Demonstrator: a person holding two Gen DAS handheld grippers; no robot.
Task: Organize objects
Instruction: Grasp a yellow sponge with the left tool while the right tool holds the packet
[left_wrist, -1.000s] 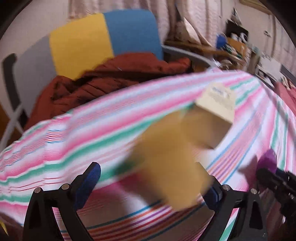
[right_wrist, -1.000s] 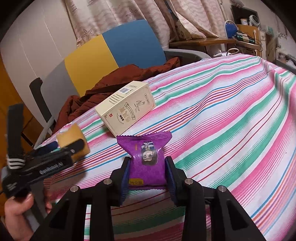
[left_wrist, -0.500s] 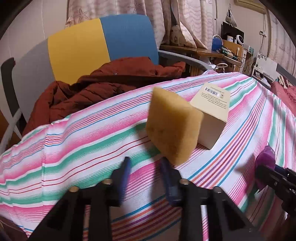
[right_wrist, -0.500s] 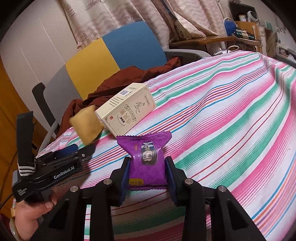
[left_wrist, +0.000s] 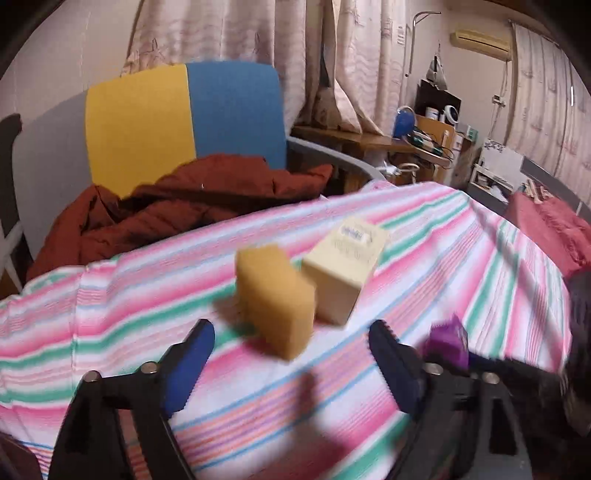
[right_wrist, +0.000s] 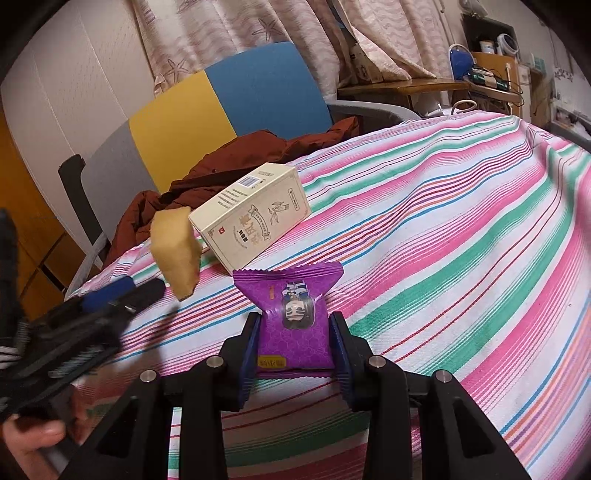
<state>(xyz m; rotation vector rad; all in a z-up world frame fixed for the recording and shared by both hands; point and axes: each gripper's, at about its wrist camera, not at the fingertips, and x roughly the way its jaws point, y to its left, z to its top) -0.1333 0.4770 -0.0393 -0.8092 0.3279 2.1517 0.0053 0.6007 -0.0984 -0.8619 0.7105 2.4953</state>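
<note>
The cream carton (right_wrist: 255, 218) on the striped cloth (right_wrist: 461, 236) is the landmark here. It lies on its side, its long axis running from the near left toward the far right in the right wrist view, its barcoded face turned upward.

The yellow sponge (left_wrist: 275, 299) sits just left of the carton's near end, tilted on an edge or corner; whether it touches the carton or rests fully on the cloth cannot be told, since it is blurred. The left gripper (left_wrist: 291, 350) stands spread wide, its jaws having just been opening, with nothing between them: the sponge is ahead of the blue pads (left_wrist: 190, 365), clear of them. This reads as a release beside the carton.

The purple snack packet (right_wrist: 293, 321) lies nearer than the carton, just in front of its near end. The right gripper (right_wrist: 293, 343) is pinching the packet across its width, both pads against its sides, the top crimped edge pointing toward the carton.

Of the 2 hands, the right is the one holding goods, and the carton lies straight ahead of it. I judge that the next move is placing the packet beside the carton, and it turns on that heading: a push forward along the packet's own long axis would bring it against the carton's near end, right of the sponge.
</note>
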